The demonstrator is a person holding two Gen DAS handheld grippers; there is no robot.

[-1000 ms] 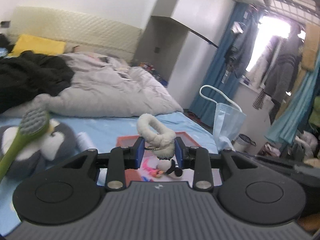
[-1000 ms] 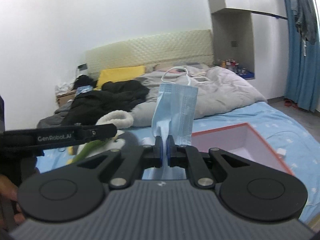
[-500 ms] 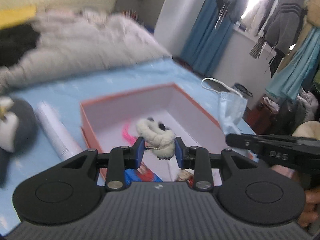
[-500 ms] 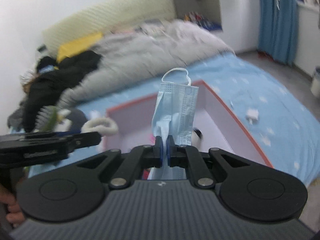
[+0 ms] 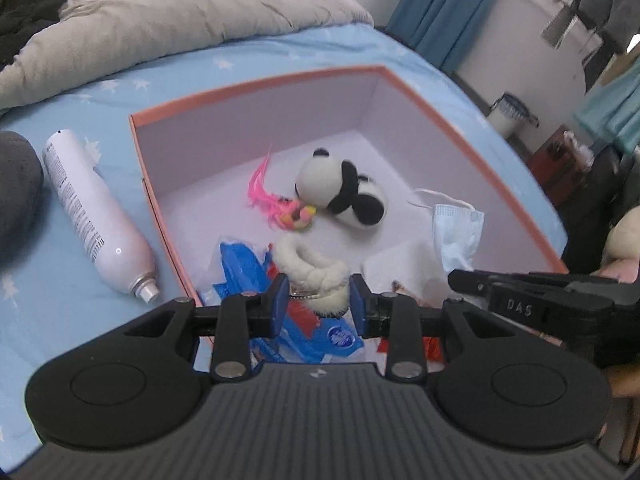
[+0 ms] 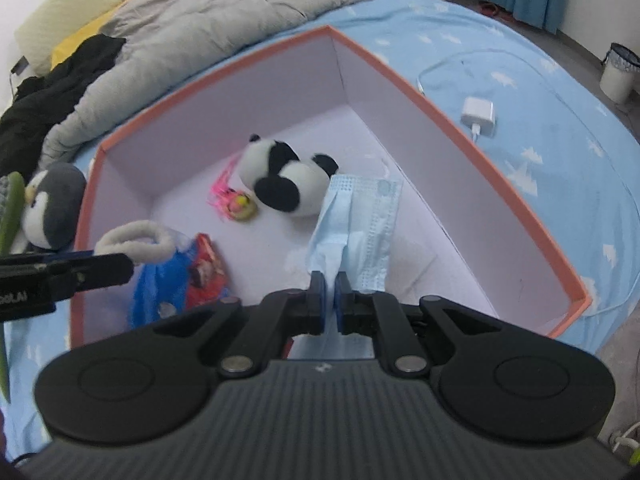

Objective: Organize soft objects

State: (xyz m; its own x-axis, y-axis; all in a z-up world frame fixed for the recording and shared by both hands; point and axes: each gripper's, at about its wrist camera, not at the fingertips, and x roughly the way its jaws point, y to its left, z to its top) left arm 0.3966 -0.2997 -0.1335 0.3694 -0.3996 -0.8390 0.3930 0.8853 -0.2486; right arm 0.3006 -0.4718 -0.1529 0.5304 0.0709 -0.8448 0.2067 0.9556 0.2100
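L gripper (image 5: 319, 295) points down over the near end of the box (image 5: 256, 80), jaws part-open w/ both blue pads pressed on a fluffy white loop toy (image 5: 310, 270); a small metal ring shows at its base. R gripper (image 6: 330, 300) is nearly closed, pinching the bunched bottom of a light-blue face mask (image 6: 356, 228); the mask stands up from the pads above the box's right half, its upper edge close by the panda.

Under the L gripper, on the box floor: a blue packet (image 5: 244, 266) w/ a red packet (image 6: 206, 270) beside it, and white tissue (image 5: 404, 266) nearer the right wall. Mid-box: a panda plush (image 5: 340, 192) on its side, w/ a pink-feathered toy (image 5: 280, 206) touching its head end.

Box is orange-rimmed, pale inside, sitting on a blue star-print sheet (image 5: 100, 92). Just outside its left wall lies a white spray can (image 5: 94, 216), nozzle toward cam. Further left, a grey penguin plush (image 6: 50, 204). Right of the box, a white charger (image 6: 478, 116) w/ cable on the sheet.

Beyond: rumpled grey duvet (image 5: 168, 12), black clothing (image 6: 52, 96), blue curtains (image 5: 444, 12), a small bin (image 6: 618, 72) on the floor.
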